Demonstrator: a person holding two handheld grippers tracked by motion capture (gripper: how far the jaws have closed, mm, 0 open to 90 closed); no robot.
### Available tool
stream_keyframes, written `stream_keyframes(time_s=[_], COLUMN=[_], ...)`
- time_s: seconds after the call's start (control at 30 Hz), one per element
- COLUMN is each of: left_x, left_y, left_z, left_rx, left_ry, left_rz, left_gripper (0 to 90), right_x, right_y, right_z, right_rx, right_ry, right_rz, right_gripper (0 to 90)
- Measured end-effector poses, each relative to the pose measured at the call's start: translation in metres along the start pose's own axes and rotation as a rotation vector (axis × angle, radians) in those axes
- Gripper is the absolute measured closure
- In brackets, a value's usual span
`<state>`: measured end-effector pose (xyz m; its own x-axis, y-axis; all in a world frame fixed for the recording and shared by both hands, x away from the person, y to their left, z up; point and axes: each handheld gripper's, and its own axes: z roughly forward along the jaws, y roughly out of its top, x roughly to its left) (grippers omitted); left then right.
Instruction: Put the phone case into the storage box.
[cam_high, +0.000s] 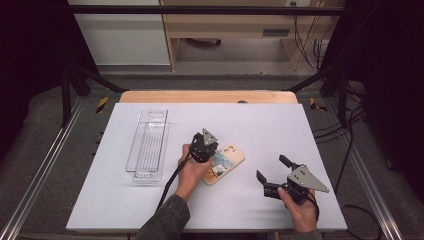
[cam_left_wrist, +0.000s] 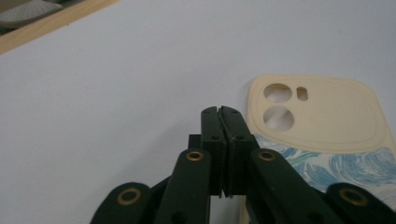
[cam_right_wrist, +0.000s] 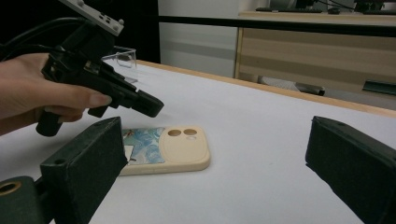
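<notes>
A cream phone case (cam_high: 229, 158) with a blue wave print lies face down on the white table (cam_high: 280, 125), camera cut-outs toward the far side. My left gripper (cam_high: 205, 148) hangs over the case's left edge, held by a hand. In the left gripper view its jaws (cam_left_wrist: 223, 115) are shut together with nothing between them, and the case (cam_left_wrist: 327, 116) lies just to their right. The right gripper view shows the left gripper (cam_right_wrist: 150, 105) a little above the case (cam_right_wrist: 173, 147). My right gripper (cam_high: 272, 169) rests near the front right, open and empty (cam_right_wrist: 217, 140), aimed toward the case.
A clear plastic tray (cam_high: 148, 144) stands lengthwise at the table's left, also visible behind the left hand (cam_right_wrist: 122, 57). Black frame bars and cables flank the table. A wooden cabinet (cam_high: 235, 25) stands beyond the far edge.
</notes>
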<state>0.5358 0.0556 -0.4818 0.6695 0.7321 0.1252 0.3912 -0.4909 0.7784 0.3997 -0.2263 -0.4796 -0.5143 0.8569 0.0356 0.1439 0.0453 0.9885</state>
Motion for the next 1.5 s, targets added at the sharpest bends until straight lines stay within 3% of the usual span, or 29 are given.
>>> stream_keyframes(time_s=[0.07,0.27,0.3,0.37,0.4,0.57,0.73,1.07,1.5], left_x=[-0.001,-0.001,-0.001,-0.004,-0.005,-0.011,-0.019,-0.025,-0.025], left_y=[0.001,0.001,0.001,-0.001,-0.001,-0.005,-0.013,-0.02,-0.025], left_z=[-0.007,-0.019,-0.019,-0.024,-0.027,-0.033,-0.033,-0.029,-0.026], left_rx=[-0.023,-0.023,-0.023,-0.018,-0.017,-0.02,0.03,0.089,0.119], left_ry=[0.001,-0.035,-0.035,-0.09,-0.089,-0.107,-0.144,-0.134,-0.148], left_rz=[0.018,0.006,0.006,0.009,0.022,0.021,0.028,0.052,0.051], left_gripper=[75.2,34.5,29.6,21.4,18.9,10.9,7.3,5.1,4.8], right_x=[0.0,0.001,0.001,0.001,0.002,0.002,0.003,0.003,0.002], right_y=[0.0,0.0,0.0,0.0,0.0,0.0,0.0,0.0,0.0], right_z=[0.0,0.0,0.0,0.0,-0.001,-0.001,0.0,-0.001,-0.001], right_rx=[-0.001,0.004,0.004,0.002,0.002,0.003,0.006,0.005,0.005], right_ry=[-0.002,-0.003,-0.003,-0.004,-0.004,-0.002,-0.003,-0.003,-0.002], right_rz=[-0.002,-0.005,-0.006,-0.007,-0.007,-0.009,-0.01,-0.009,-0.006], right_gripper=[4.7,4.7,4.7,4.6,4.6,4.6,4.4,4.2,4.2])
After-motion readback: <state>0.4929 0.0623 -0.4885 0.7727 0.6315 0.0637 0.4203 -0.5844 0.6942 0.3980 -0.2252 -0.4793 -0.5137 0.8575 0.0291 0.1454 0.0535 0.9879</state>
